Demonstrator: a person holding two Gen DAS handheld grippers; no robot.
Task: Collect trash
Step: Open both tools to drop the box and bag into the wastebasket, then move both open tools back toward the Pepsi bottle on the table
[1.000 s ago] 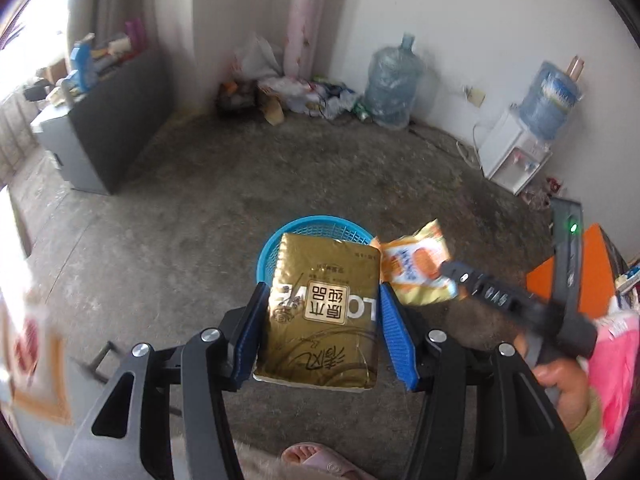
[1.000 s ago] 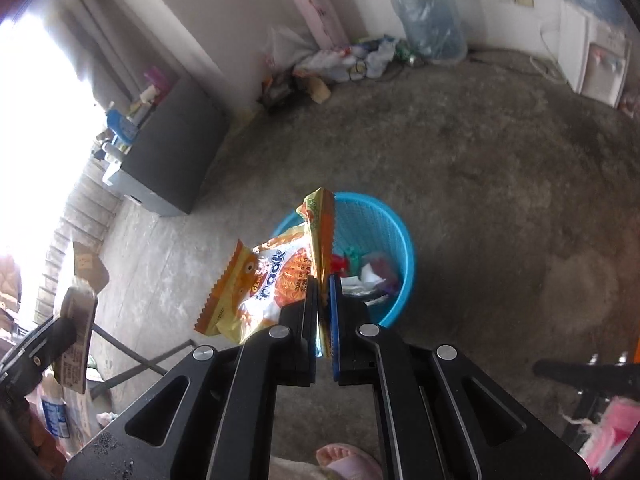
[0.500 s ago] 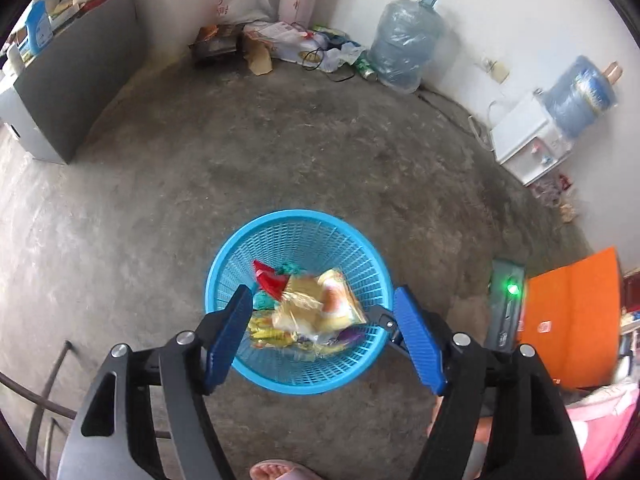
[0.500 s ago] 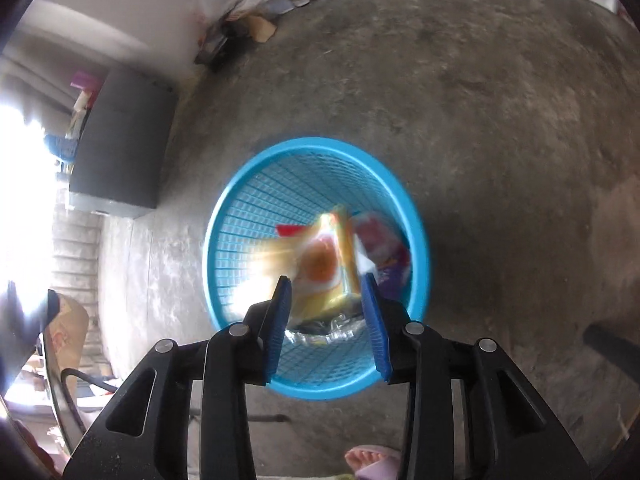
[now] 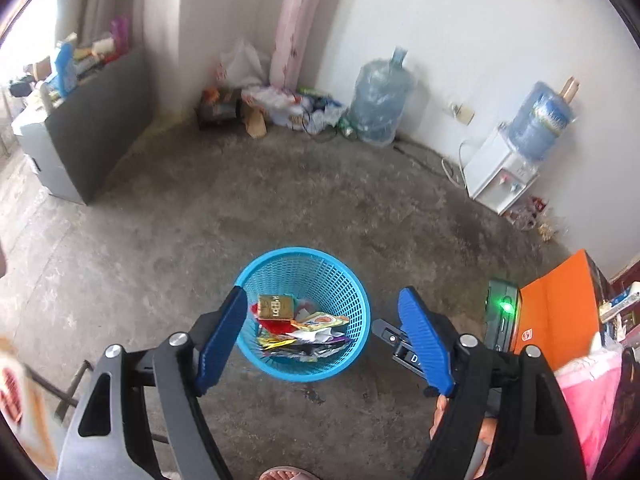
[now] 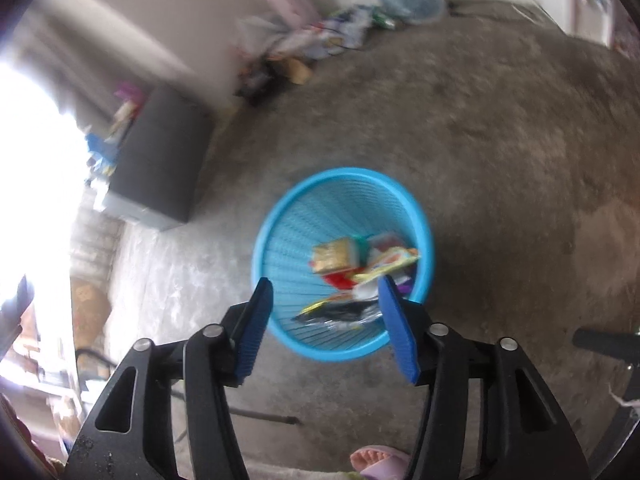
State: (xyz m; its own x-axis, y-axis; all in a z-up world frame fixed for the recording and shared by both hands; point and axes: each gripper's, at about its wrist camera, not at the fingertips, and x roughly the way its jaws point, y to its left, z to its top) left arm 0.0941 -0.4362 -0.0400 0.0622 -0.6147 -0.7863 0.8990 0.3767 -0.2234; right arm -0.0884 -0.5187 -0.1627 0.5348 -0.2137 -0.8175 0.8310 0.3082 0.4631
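A blue mesh waste basket (image 5: 320, 266) (image 6: 296, 208) stands on the concrete floor below both grippers. Inside lie a gold packet (image 5: 274, 307) (image 6: 332, 256), an orange snack bag (image 5: 320, 320) (image 6: 390, 262) and several other wrappers. My left gripper (image 5: 322, 310) hangs above the basket, its jaws opening, with nothing between the blue pads. My right gripper (image 6: 325, 294) also hovers over the basket, jaws opening and empty. The tip of the right gripper (image 5: 394, 338) shows at the right in the left wrist view.
A grey cabinet (image 5: 84, 140) stands at the left. Bags and litter (image 5: 280, 104) lie along the far wall beside a water jug (image 5: 378, 106). A water dispenser (image 5: 504, 172) is at the right. An orange box (image 5: 560, 312) and a black device with a green light (image 5: 502, 312) sit nearby. A slippered foot (image 6: 374, 460) is below.
Both grippers opened and let go: the gold packet and the orange snack bag dropped into the basket. Both hands dipped over the basket, then drew back up.
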